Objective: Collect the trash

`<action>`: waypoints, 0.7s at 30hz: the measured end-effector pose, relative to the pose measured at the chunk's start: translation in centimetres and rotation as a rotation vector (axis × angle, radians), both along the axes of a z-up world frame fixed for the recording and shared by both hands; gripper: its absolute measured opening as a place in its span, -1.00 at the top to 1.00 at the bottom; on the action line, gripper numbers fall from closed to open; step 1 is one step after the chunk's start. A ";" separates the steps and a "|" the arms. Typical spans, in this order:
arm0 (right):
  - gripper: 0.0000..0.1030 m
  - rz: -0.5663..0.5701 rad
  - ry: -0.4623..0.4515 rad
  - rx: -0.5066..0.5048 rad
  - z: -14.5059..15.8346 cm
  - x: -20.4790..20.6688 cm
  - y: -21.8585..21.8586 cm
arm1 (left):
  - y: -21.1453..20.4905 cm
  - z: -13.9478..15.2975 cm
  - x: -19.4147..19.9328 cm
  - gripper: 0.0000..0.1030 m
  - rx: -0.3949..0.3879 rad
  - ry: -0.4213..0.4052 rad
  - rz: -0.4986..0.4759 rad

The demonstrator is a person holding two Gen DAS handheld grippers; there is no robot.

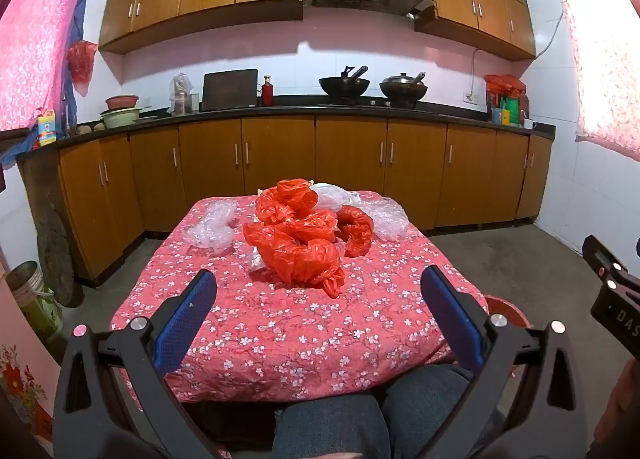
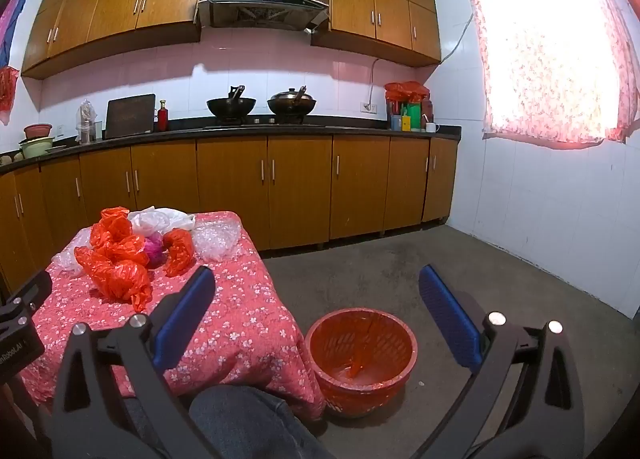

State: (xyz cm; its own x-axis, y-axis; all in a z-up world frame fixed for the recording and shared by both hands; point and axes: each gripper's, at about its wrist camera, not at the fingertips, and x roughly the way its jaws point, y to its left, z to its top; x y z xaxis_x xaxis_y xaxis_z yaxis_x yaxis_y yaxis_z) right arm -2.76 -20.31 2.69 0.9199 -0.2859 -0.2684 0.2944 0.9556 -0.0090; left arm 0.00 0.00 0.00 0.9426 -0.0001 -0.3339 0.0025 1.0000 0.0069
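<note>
A heap of crumpled red plastic bags (image 1: 298, 237) lies on a small table with a red flowered cloth (image 1: 280, 323), with clear plastic bags (image 1: 212, 227) left and right of it and a white bag (image 1: 334, 195) behind. My left gripper (image 1: 318, 289) is open and empty, above the table's near half, short of the heap. My right gripper (image 2: 316, 287) is open and empty, over the floor above a red basket (image 2: 362, 359) lined with red plastic. The heap also shows in the right wrist view (image 2: 120, 259), with a purple item (image 2: 154, 249) in it.
Kitchen cabinets (image 1: 280, 163) and a counter with two woks (image 1: 344, 85) run behind the table. My knees (image 1: 360, 419) are at the table's near edge. A bucket (image 1: 30, 291) stands on the floor at left. Grey floor (image 2: 440, 259) lies right of the table.
</note>
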 end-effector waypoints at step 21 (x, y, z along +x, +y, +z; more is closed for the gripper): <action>-0.92 0.000 0.002 -0.001 -0.1 0.0 0.1 | 0.0 0.0 0.0 -0.96 -0.001 0.000 0.000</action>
State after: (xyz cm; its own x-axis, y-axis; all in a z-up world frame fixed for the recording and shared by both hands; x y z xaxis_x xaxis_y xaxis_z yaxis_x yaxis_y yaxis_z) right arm -2.72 -20.18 2.58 0.9192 -0.2862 -0.2703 0.2944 0.9556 -0.0105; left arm 0.00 0.01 0.00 0.9427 -0.0003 -0.3335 0.0024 1.0000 0.0059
